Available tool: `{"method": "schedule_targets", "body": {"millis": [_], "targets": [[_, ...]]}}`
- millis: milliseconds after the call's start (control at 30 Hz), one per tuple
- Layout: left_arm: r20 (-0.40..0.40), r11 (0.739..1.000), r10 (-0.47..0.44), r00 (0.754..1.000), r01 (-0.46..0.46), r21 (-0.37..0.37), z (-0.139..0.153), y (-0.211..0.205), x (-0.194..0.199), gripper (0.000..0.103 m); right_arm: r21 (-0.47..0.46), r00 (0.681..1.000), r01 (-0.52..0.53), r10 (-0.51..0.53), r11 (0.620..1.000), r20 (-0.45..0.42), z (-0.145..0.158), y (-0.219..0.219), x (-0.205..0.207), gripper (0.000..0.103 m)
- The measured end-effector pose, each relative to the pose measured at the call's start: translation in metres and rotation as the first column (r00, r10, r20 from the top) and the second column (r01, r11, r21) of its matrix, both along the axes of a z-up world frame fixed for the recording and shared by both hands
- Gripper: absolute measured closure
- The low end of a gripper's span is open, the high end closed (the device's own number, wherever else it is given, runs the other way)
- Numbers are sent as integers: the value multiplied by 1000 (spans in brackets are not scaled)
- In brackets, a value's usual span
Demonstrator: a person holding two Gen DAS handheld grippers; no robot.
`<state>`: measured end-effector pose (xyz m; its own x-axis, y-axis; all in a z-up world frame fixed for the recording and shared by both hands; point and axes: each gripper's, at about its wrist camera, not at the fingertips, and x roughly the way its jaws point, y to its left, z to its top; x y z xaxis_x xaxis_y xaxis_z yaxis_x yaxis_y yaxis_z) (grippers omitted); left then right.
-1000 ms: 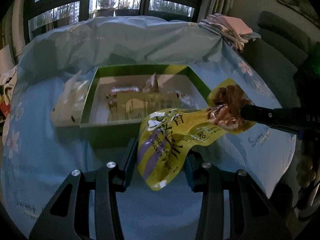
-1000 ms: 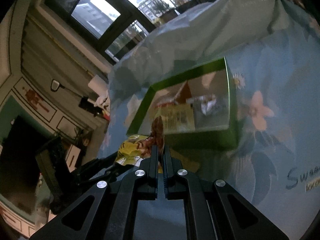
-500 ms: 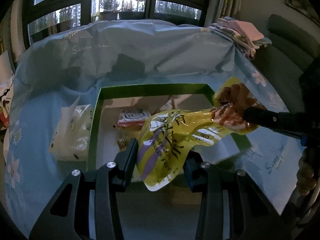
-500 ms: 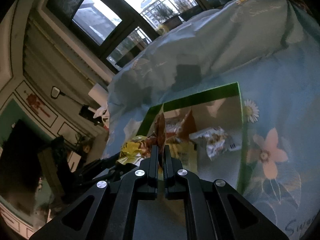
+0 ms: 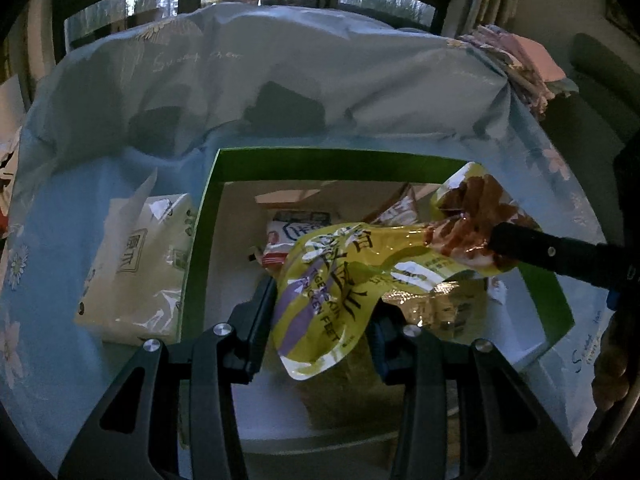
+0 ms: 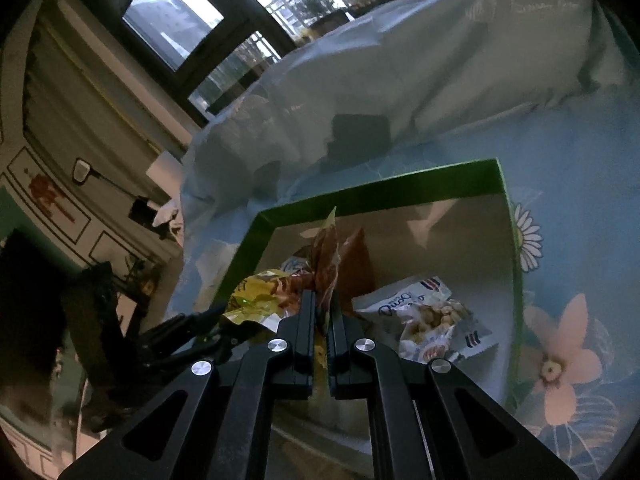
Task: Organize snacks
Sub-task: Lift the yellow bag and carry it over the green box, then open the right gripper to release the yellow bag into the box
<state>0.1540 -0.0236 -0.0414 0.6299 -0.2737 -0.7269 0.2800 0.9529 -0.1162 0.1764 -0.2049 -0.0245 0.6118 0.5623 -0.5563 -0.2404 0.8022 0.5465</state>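
A yellow and purple chicken feet snack pouch hangs over the green box. My right gripper is shut on the pouch's brown printed end; it shows in the left wrist view coming in from the right. My left gripper is open, its fingers on either side of the pouch's lower end without pinching it. Inside the box lie other snack packets, among them a white popcorn bag and a white and red packet.
A pale tissue pack lies on the blue floral cloth left of the box. The cloth rises into a covered hump behind the box. Folded clothes sit at the back right, beside a grey sofa.
Both grippers have moved forward with the pouch, from in front of the box to above its inside. The right gripper's grip has stayed shut.
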Motion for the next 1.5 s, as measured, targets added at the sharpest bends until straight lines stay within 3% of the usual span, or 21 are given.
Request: {"method": "schedule_targets", "body": {"millis": [500, 600, 667, 767, 867, 1000, 1300, 1500], "targets": [[-9, 1000, 14, 1000, -14, 12, -4, -1, 7, 55, -68, 999, 26, -27, 997, -17, -3, 3, 7, 97], [-1, 999, 18, 1000, -18, 27, -3, -3, 6, 52, -100, 999, 42, -45, 994, -26, -2, 2, 5, 89], [7, 999, 31, 999, -31, 40, -2, -4, 6, 48, -118, 998, 58, -62, 991, -29, -2, 1, 4, 74], [13, 998, 37, 999, -38, 43, -1, -2, 6, 43, -108, 997, 69, -73, 992, -28, -1, -4, 1, 61], [18, 998, 46, 999, -47, 43, 1, -1, 5, 41, -113, 996, 83, -86, 990, -23, 2, -8, -3, 60], [32, 997, 54, 998, -55, 46, 5, 0, 1, 30, -114, 995, 96, -98, 989, -16, 6, -11, -10, 59], [68, 997, 63, 996, -65, 31, 23, 4, -15, 28, -98, 994, 107, -105, 989, 28, 20, -23, -38, 58], [92, 997, 69, 993, -71, 19, 36, 2, -33, 28, -99, 993, 97, -90, 990, 71, 31, -27, -67, 49]]}}
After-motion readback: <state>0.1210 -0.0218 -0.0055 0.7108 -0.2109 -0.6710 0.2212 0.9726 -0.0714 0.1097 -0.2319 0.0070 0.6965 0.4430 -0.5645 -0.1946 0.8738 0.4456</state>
